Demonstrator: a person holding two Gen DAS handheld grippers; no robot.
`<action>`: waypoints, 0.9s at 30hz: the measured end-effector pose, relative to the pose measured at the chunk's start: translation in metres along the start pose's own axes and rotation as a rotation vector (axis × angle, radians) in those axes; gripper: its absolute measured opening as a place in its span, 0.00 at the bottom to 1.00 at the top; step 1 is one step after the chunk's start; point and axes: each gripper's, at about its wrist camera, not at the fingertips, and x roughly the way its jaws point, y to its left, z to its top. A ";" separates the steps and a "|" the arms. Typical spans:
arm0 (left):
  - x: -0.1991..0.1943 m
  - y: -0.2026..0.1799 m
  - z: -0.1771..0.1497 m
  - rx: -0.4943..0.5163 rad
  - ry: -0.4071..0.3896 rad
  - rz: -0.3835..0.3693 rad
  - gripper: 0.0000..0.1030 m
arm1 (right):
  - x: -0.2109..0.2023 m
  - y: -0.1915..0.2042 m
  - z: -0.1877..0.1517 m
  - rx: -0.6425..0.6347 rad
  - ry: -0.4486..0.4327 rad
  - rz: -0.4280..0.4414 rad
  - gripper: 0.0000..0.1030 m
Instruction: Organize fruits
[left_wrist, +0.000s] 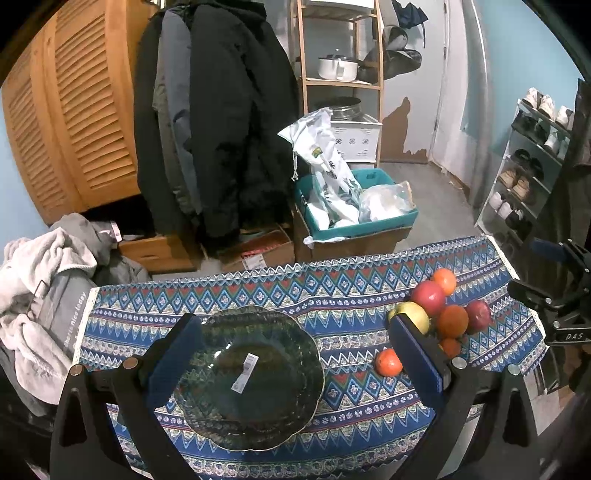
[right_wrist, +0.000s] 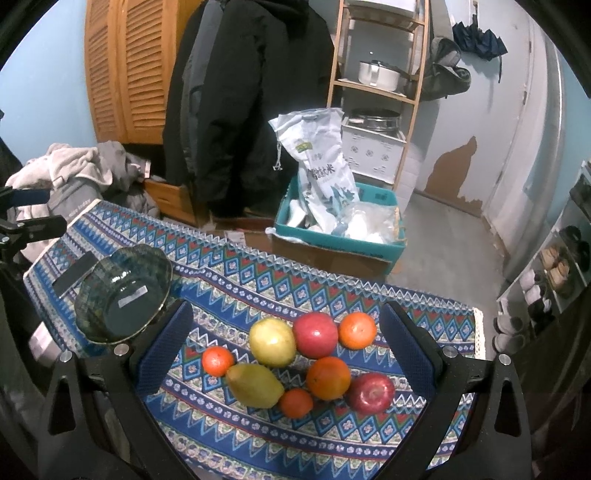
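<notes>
Scalloped glass plate (left_wrist: 255, 380), round glossy fruits (right_wrist: 306, 365)

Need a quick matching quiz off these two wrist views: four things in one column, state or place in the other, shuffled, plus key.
Things:
1. glass plate
2. left claw
3. pear
4. rice bag

States:
A. lying among the fruit on the cloth
B. standing in the teal bin
C. open, holding nothing
D. holds no fruit, sticker showing

Pairs: 1-D, 2-C, 3-A, 4-B
</notes>
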 end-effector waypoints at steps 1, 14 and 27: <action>0.000 0.000 0.000 -0.002 0.000 -0.001 0.99 | -0.001 0.000 0.000 0.001 -0.002 0.004 0.97; 0.002 0.000 -0.003 0.000 0.004 -0.008 0.99 | -0.002 -0.007 0.001 0.022 0.006 0.007 0.97; 0.004 -0.002 -0.002 0.001 0.015 -0.010 0.99 | -0.001 -0.009 -0.001 0.026 0.010 0.005 0.97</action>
